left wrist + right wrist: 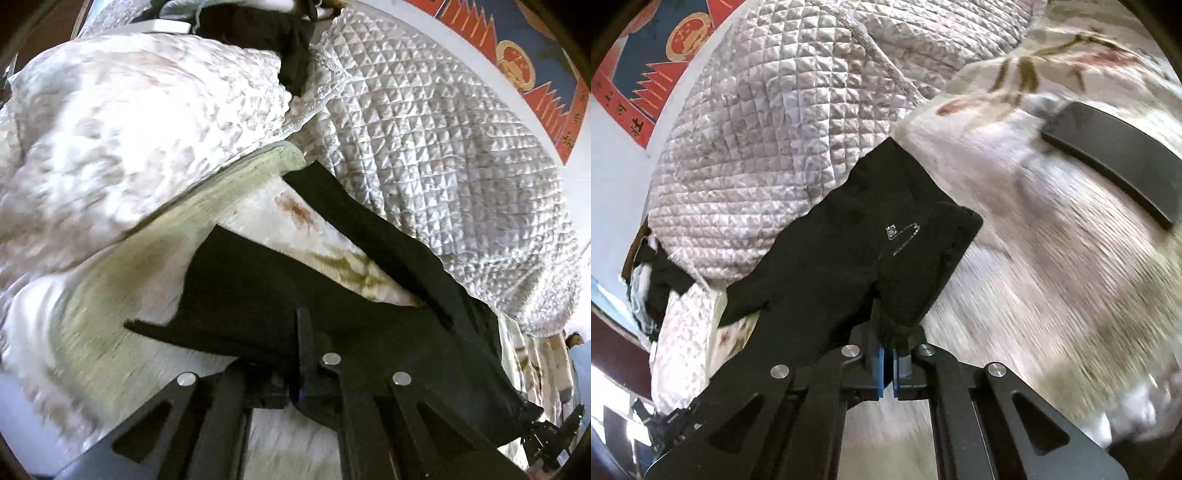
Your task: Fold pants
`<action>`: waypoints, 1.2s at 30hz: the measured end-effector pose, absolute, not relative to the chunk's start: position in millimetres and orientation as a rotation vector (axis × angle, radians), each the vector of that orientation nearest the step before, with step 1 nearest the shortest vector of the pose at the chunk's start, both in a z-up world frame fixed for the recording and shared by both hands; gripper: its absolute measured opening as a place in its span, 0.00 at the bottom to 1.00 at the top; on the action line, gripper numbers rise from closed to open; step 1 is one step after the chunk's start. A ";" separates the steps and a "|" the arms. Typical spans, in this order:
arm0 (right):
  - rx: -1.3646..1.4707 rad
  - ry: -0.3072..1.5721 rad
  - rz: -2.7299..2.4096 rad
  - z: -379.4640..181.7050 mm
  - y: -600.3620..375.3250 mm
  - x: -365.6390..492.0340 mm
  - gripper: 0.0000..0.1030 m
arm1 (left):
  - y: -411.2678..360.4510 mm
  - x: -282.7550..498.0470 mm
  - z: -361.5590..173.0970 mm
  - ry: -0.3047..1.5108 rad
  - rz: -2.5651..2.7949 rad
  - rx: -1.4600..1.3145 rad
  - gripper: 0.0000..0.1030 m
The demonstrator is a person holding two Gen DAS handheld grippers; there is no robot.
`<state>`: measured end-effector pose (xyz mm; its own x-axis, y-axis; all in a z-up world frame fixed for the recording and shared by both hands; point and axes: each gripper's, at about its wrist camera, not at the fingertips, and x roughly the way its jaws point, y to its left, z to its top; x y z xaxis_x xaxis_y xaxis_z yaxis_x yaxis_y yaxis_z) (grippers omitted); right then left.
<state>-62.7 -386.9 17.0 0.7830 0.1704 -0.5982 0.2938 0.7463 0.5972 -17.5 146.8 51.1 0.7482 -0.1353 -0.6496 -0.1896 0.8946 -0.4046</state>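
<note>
Gripping the black pants [258, 295] at one edge, the left gripper [301, 354] is clamped tight on the cloth. Its partner, the right gripper [888, 332], pinches another bunch. They hang over the flowered bedspread [1015, 258], beside a quilted white blanket [424, 147].
</note>
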 end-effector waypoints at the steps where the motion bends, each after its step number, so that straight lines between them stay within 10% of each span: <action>1: 0.730 0.689 -0.079 17.5 -386.3 -70.3 0.01 | 147.3 -27.4 50.4 0.734 0.033 -0.462 0.04; 13: 0.755 0.827 -0.166 -8.6 -395.4 -96.6 0.09 | 153.6 -52.0 23.2 0.863 0.068 -0.449 0.10; 16: 0.705 0.800 -0.259 4.9 -401.9 -111.1 0.35 | 162.8 -60.6 35.7 0.836 0.130 -0.433 0.30; 20: 0.601 0.694 -0.394 31.4 -409.1 -126.7 0.35 | 180.9 -59.1 58.6 0.744 0.197 -0.382 0.65; 34: 0.252 0.823 0.023 16.1 -307.1 2.5 0.35 | 157.9 51.9 16.4 0.949 0.233 -0.097 0.66; 36: 0.252 0.833 0.035 4.9 -304.1 9.8 0.35 | 151.9 52.9 16.2 0.927 0.235 -0.049 0.47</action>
